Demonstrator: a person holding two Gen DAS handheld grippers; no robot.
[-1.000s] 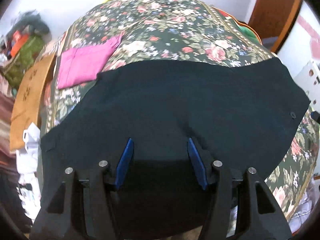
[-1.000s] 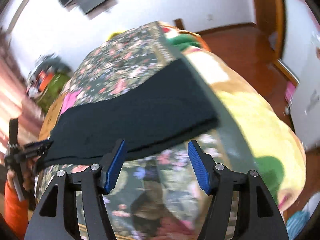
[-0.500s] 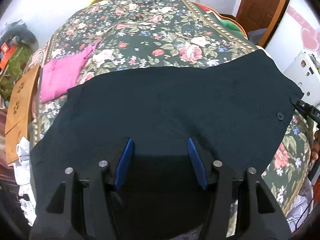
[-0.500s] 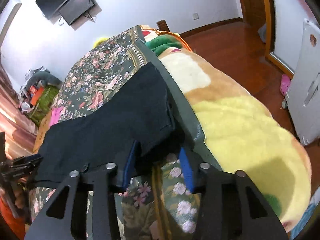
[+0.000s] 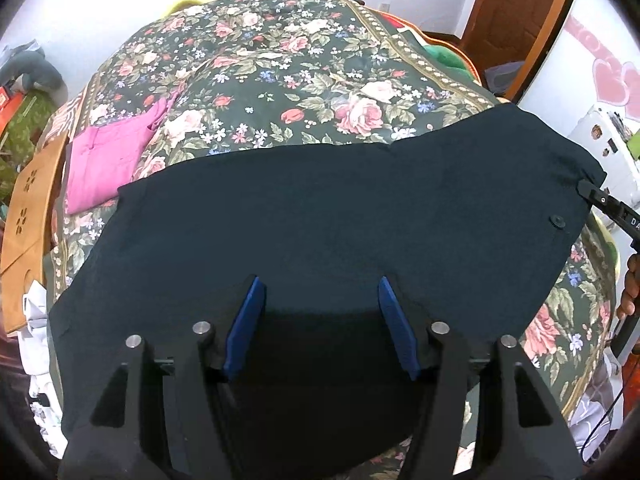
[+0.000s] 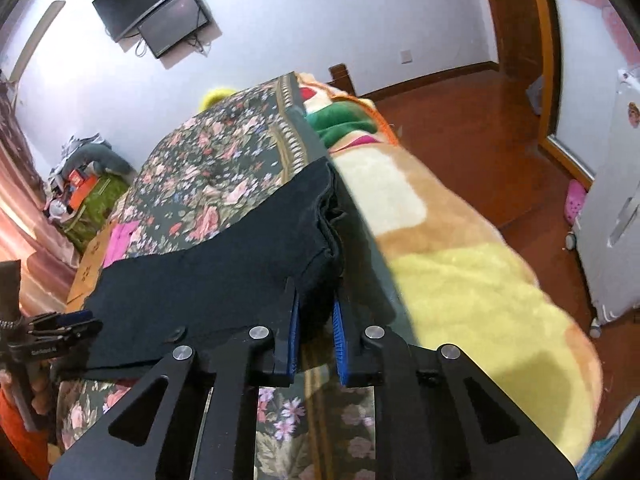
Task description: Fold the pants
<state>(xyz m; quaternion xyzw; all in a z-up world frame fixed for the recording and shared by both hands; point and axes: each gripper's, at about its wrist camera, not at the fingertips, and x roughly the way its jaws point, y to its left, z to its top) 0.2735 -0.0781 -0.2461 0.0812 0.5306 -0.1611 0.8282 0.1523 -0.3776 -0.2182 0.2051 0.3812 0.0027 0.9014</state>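
Left wrist view: dark pants (image 5: 320, 216) spread flat, broad, unwrinkled.

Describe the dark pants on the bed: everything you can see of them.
The pants are black or very dark, of matte woven-looking cloth, spread flat crosswise on the floral bedspread. A small dark button sits near one end. That end lies at the bed's edge, where the cloth shows in several layers. The right gripper is shut on the layered corner there. The left gripper is open, its blue-padded fingers over the near edge, where the cloth droops off the bed. A folded pink garment lies apart, beyond them.
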